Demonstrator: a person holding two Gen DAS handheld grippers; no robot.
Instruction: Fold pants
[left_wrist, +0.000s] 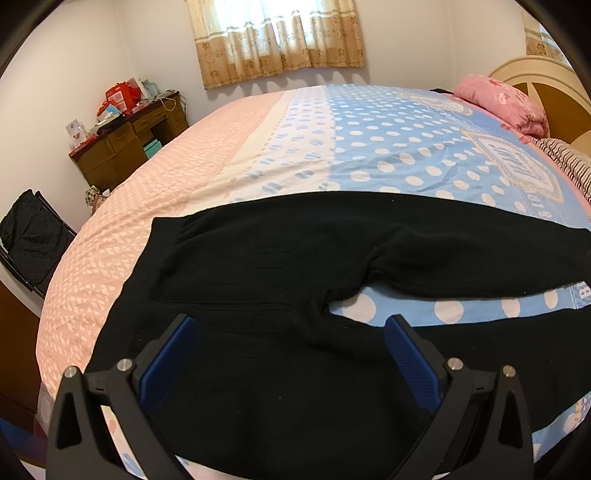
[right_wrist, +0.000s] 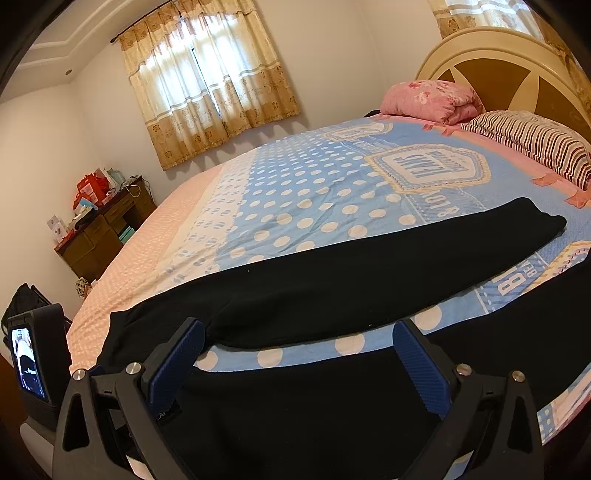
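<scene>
A wide bed (left_wrist: 369, 147) covered by a bedspread in pale pink, white and polka-dotted light blue panels is seen ahead of both hand-held grippers, in a white-walled room. Beyond the bed, a window hung with beige patterned curtains (left_wrist: 277, 37) is seen on the far wall, and a brown wooden desk (left_wrist: 125, 147) piled with red and white boxes is placed in the far left corner. A cream and brown rounded headboard (right_wrist: 509, 70) is visible to the far right, with a pink floral folded quilt (right_wrist: 432, 99) and a maroon-and-white striped pillow (right_wrist: 535, 144) lying before it. A black quilted bag (left_wrist: 33, 236) is seen at the left, off the bed. The black knit pants (left_wrist: 295, 266) are spread flat across the near part of the bed, the waistband to the left and the two legs running to the right, with a wedge of blue dotted cover showing between the legs. The far leg is seen ending in a cuff well to the right in the right wrist view. The left hand-held gripper (left_wrist: 291, 365) is held wide open just above the near leg, close to the crotch, nothing being gripped. The right hand-held gripper (right_wrist: 299, 365) is likewise spread wide over the near leg, empty; contact with the cloth cannot be told.
</scene>
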